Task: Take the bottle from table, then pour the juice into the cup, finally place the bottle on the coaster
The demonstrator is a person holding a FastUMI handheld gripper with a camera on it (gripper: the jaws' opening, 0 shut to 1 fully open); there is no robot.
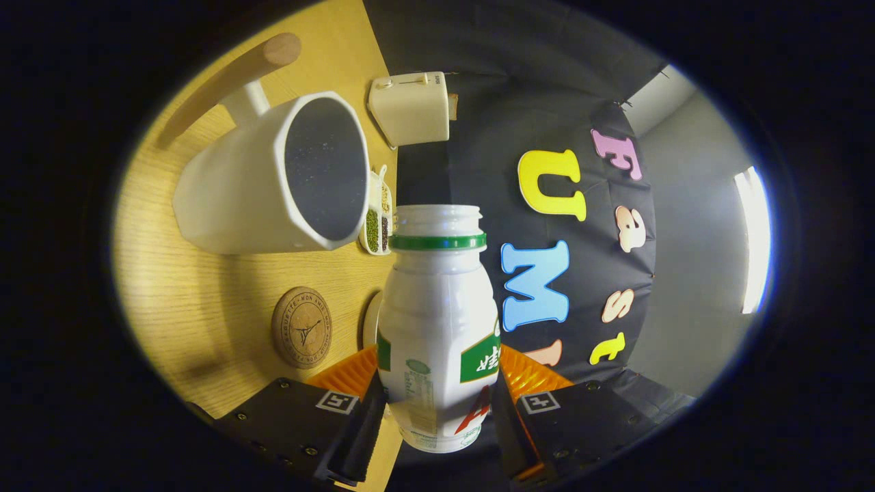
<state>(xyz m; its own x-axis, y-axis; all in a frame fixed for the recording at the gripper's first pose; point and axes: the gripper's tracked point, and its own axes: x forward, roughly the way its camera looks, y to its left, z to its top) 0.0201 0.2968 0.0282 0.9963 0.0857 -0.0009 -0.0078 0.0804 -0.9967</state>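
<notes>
A: What are the jaws doing?

B: The gripper (437, 410) has them clamped on the bottle (437, 321), one finger pressing each side of its lower body. The whole view is rolled over, so the wooden surface (184, 301) stands up along the left and the booth's dark wall fills the right.

A: And the bottle itself?

B: White, with a green ring under its open, uncapped mouth. It is held between the fingers and points away from them, clear of the surface.

A: What lies near it?

B: Just to the left of the bottle's body, the round cork coaster (303, 327) lies flat on the surface, bare. A pale round edge shows between coaster and bottle; I cannot tell what it is.

A: Farther on?

B: The white cup (273, 184), large, with a wooden handle, sits beyond the coaster, its dark inside facing the bottle's neck. Beside its rim is a small divided dish (378, 222) of beans or seeds. Farthest is a cream toaster (410, 109).
</notes>
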